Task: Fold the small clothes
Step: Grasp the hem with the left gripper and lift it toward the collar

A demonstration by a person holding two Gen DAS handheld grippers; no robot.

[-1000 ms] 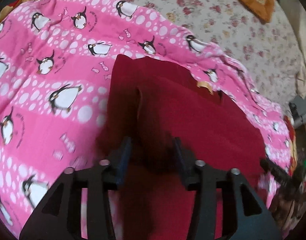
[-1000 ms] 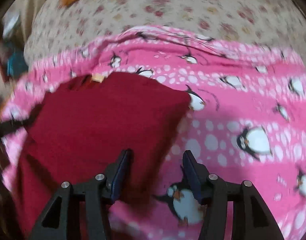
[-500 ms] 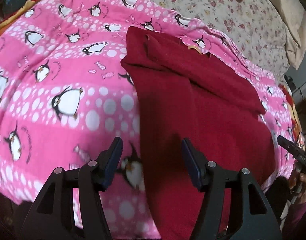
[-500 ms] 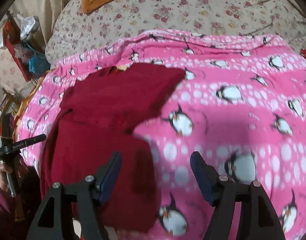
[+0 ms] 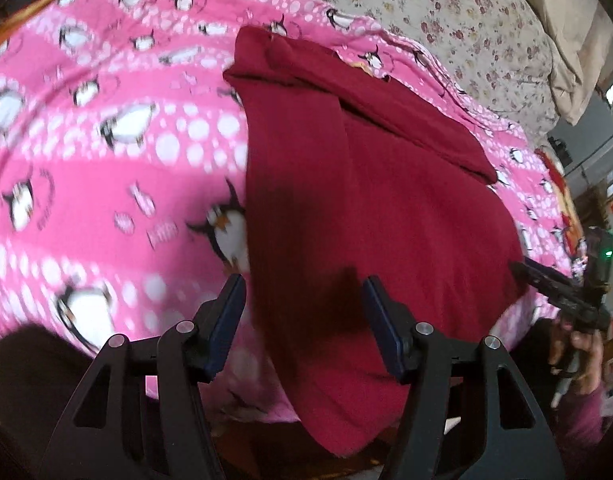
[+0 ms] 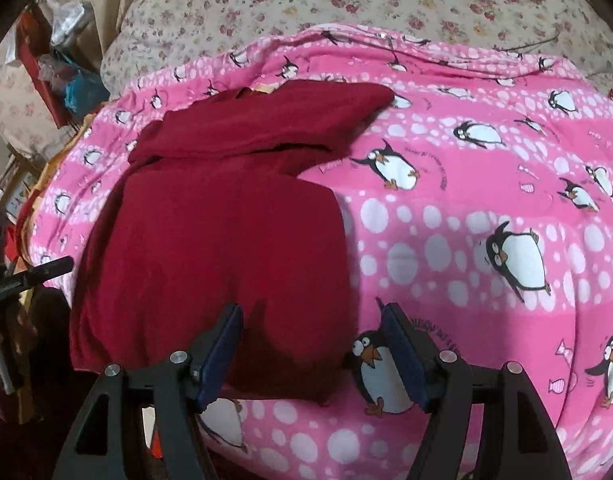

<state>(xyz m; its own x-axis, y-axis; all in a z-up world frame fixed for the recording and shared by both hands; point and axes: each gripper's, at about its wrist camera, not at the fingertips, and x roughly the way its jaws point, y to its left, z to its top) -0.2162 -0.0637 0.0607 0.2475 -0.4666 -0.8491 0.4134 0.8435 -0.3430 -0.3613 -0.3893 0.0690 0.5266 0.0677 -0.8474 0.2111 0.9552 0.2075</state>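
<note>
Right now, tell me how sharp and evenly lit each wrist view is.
Left wrist view: the penguin blanket is motion-smeared on the left, and shadow darkens the red garment near the left gripper. Right wrist view: sharper, fisheye-bent edges, with shadow on the garment by the right gripper.

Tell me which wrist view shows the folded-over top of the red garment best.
The right wrist view: the red garment is sharp there, and its folded-over top band lies unobstructed across the pink penguin blanket. The left wrist view shows the same band more obliquely and blurred by motion, running away to the right.
</note>
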